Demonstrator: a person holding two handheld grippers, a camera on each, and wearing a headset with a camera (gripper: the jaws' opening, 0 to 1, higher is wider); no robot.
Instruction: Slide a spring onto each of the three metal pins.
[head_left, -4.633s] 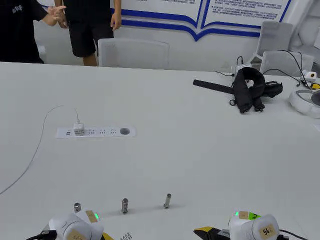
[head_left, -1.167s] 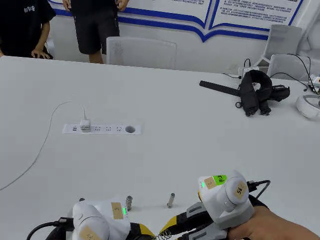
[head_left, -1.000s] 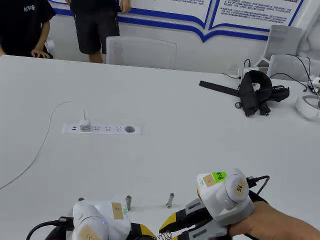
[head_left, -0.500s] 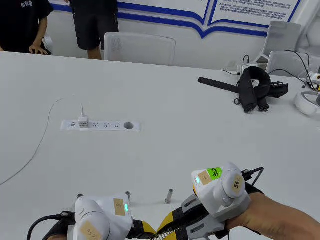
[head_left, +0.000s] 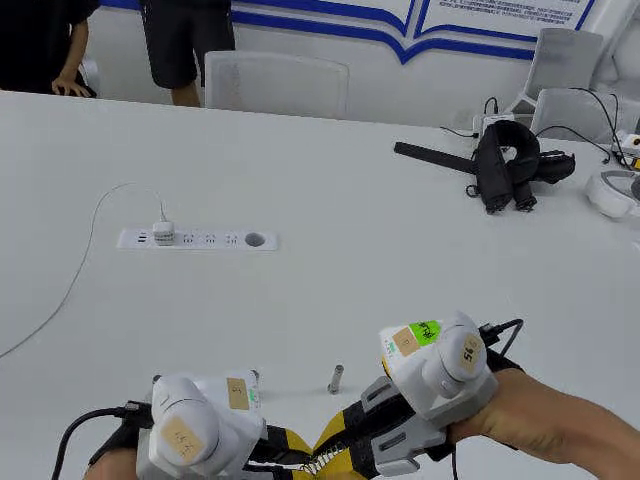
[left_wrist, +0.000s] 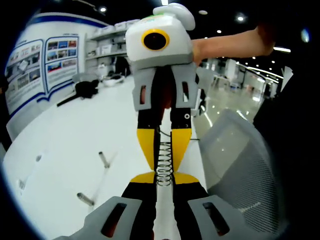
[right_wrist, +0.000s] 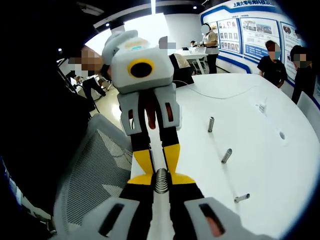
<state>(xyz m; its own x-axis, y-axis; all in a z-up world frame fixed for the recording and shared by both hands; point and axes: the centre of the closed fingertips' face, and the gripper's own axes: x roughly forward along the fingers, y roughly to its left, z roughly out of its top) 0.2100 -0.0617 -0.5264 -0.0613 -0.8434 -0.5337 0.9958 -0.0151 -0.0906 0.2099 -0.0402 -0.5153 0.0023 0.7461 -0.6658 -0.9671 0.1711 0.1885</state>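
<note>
My left gripper (head_left: 298, 463) and right gripper (head_left: 338, 448) meet tip to tip near the table's front edge. A small metal spring (head_left: 319, 459) is held between them. In the left gripper view the spring (left_wrist: 164, 167) runs from my own jaw tips (left_wrist: 163, 182) up between the right gripper's yellow fingers (left_wrist: 148, 145). In the right gripper view I look at the spring (right_wrist: 161, 180) end-on. Both pairs of jaws stand shut on it. A bare pin (head_left: 336, 378) stands just beyond the grippers. Two other pins (right_wrist: 210, 124) (right_wrist: 226, 155) carry springs.
A white power strip (head_left: 196, 240) with a plugged-in charger and its cable lies mid-table. A black headset (head_left: 505, 165) sits at the far right. White chairs and standing people are beyond the far edge. A mesh chair (left_wrist: 240, 165) is close to me.
The grippers, once apart at the picture's bottom edge, have come together around the spring. Over the last second the right gripper has edged left and closer to the left one.
</note>
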